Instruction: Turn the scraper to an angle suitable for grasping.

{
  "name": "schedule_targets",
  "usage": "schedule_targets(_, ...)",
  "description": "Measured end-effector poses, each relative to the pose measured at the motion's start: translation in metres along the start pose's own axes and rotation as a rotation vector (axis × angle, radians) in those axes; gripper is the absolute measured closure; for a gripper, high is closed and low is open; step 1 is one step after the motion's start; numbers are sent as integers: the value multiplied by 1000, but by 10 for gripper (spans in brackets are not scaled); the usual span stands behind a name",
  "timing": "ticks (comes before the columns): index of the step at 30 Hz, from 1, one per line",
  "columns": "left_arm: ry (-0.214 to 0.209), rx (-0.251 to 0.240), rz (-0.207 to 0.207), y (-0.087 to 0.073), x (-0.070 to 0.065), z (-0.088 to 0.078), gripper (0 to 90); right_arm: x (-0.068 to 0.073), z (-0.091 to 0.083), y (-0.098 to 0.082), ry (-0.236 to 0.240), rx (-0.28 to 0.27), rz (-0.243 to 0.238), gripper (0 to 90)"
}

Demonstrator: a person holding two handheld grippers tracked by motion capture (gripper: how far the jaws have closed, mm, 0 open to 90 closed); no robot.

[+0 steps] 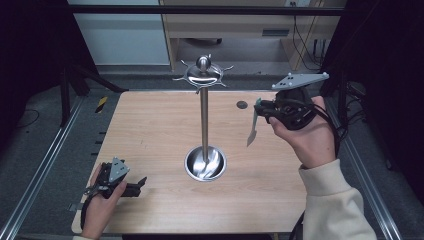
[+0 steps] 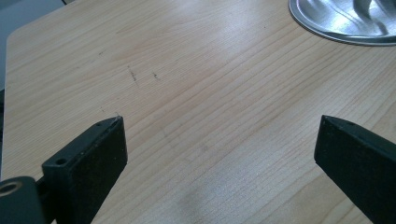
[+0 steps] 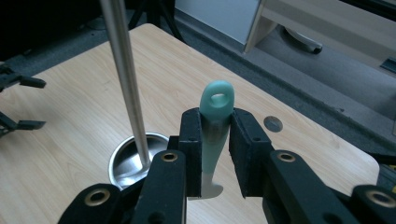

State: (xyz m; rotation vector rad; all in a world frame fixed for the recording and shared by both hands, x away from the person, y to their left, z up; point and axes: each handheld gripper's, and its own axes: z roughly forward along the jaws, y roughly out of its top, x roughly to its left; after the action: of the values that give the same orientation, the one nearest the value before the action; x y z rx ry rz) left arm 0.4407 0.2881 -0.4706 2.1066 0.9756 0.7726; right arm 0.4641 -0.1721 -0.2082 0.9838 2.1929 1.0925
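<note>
A steel stand rises from a round dish base [image 1: 205, 164] on the wooden table [image 1: 150, 130]; its pole [image 1: 204, 117] ends in a disc with hooks [image 1: 202, 75]. My right gripper [image 1: 261, 106] hovers to the right of the pole, shut on a small knife with a mint-green handle [image 3: 215, 116] whose eyelet end sticks out past the pads. The blade [image 1: 252, 131] hangs downward. My left gripper [image 1: 142, 182] rests at the table's near left corner, jaws wide apart over bare wood [image 2: 219, 126], nothing between them.
A small dark round hole [image 1: 242, 104] marks the table at the back right. Metal rails [image 1: 40, 170] run along both sides of the table. A desk and cables [image 1: 305, 35] stand beyond the far edge.
</note>
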Motion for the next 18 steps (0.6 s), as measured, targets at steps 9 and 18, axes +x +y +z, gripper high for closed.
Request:
schedule_targets(9,1,-1,-8,-1,3,1,24,11,-5,14,45,-25,-25,752)
schedule_targets(18,-3,-4,-1,0,1,0,23,22,-9,24,71,-50,-48,752)
